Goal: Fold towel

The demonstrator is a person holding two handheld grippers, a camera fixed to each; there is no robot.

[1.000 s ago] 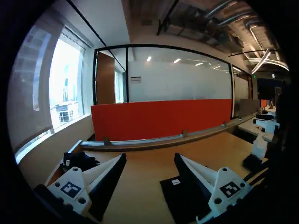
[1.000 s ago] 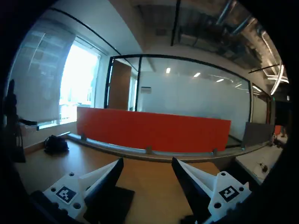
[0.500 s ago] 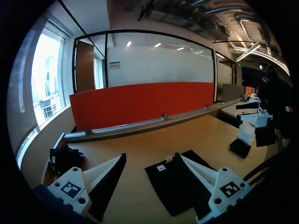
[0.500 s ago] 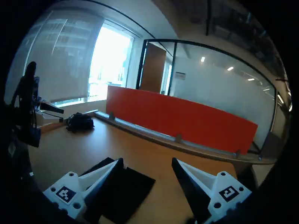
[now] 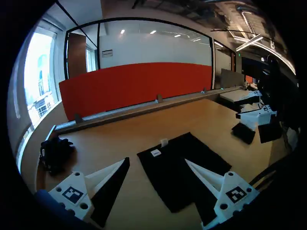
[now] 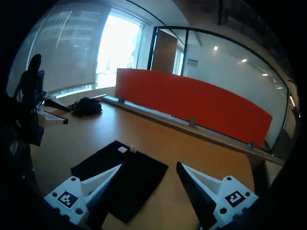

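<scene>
Holding my left gripper [image 5: 156,160] and right gripper [image 6: 151,164] wide open — black towel [image 5: 180,168] lies flat on the desk [image 5: 126,130] below their fingers.

I see the towel [image 5: 180,168] as matt black cloth on a smooth, faintly shiny wood worktop [image 5: 126,138]. My left gripper [image 5: 156,160] and right gripper [image 6: 150,164] look like matt white plastic. The red partition [image 5: 134,84] is matt and the glass wall [image 5: 153,48] glossy.
</scene>
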